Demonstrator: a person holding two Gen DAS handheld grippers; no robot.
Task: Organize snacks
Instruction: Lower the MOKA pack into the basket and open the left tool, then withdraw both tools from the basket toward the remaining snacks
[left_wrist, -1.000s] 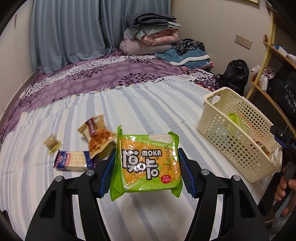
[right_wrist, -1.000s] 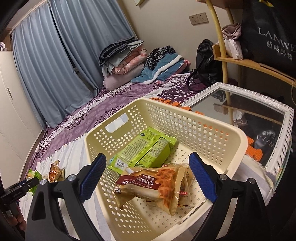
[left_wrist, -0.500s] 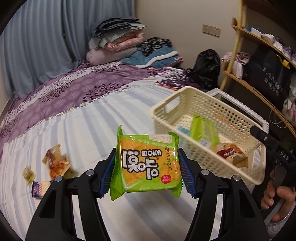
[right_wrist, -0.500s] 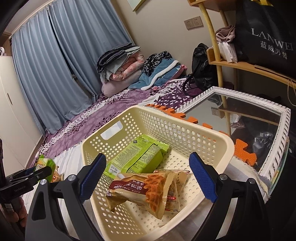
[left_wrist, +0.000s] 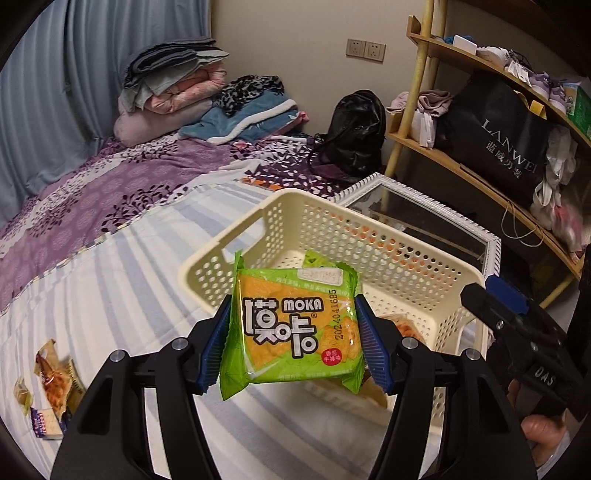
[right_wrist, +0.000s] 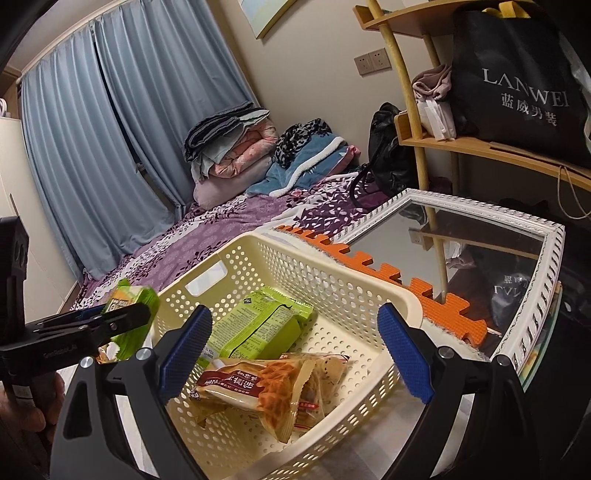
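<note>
Fingers on our left gripper clamp the green MOKA cracker packet by the cream basket; our right gripper gapes empty.

Blue curtains, cream wall, purple-quilted bed, wooden shelves.

Green MOKA packet — upright, beside basket
</note>
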